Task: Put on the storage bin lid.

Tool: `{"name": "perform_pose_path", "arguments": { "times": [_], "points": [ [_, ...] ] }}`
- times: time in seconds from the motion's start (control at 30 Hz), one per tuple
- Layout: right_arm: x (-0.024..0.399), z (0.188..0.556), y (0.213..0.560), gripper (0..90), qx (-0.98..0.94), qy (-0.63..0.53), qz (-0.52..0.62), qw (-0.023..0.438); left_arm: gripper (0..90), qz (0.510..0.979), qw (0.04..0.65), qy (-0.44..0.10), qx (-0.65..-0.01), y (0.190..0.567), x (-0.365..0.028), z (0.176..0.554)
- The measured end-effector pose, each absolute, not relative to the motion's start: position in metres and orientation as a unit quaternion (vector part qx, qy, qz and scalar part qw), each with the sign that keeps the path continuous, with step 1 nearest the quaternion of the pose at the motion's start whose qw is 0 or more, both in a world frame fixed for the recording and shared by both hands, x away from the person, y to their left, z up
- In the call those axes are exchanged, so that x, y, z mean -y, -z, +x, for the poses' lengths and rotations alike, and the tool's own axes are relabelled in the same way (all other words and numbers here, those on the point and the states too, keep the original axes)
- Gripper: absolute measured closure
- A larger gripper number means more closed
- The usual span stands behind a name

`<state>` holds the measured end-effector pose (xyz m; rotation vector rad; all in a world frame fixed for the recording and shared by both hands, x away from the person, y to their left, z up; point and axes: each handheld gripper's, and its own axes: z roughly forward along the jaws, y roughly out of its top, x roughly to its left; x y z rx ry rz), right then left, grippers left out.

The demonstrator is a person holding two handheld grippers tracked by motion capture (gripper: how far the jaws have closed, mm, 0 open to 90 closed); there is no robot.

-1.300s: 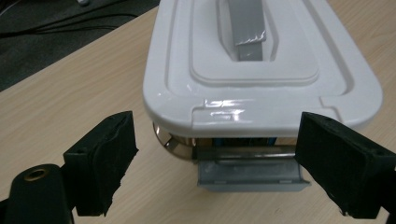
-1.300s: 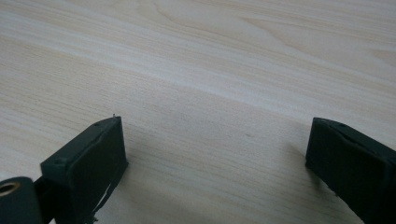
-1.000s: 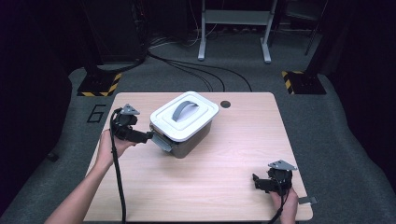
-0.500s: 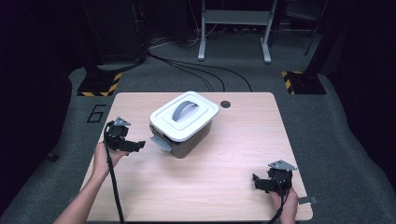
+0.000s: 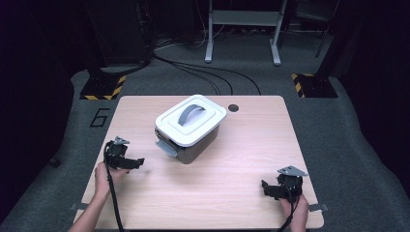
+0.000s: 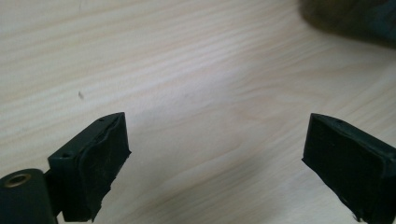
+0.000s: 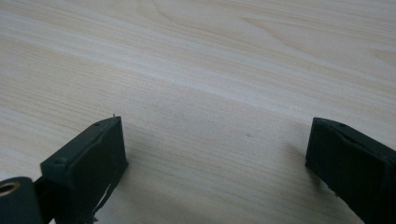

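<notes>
One box (image 5: 189, 128) sat near the middle of the table (image 5: 241, 159), a bit toward the far side. It was shaped like a block with round corners. Its walls were dark grey and looked like plastic. Its lid (image 5: 203, 126) was white and smooth, with one grey curved handle (image 5: 190, 113) on top. One grey clip (image 5: 166, 147) stuck out from the side nearest the left gripper. The table top was light wood with fine lines running across it, and it had one small round dark hole (image 5: 233, 108) by the far edge.

There were two grippers, one in each hand. The left gripper (image 5: 138, 163) was low over the table, near the box's clip side but not touching it. Its two black, blocky jaws had just been opening and stood wide apart, with nothing between them but bare wood. Their pads (image 6: 100, 168) looked rough and worn. The right gripper (image 5: 264, 187) was at the near right corner, well apart from the box. Its two jaws were spread wide too, holding nothing.
</notes>
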<state>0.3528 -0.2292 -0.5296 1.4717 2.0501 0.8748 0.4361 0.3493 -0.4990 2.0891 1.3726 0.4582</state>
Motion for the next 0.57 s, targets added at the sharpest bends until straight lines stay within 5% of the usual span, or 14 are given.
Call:
{"name": "perform_pose_path", "arguments": {
  "times": [0.57],
  "points": [
    [0.229,0.353,0.53,3.6,-0.746,-0.319,0.536,0.233,0.0,0.763,0.326,-0.219,-0.512,0.532,-0.357,0.42]
  ]
}}
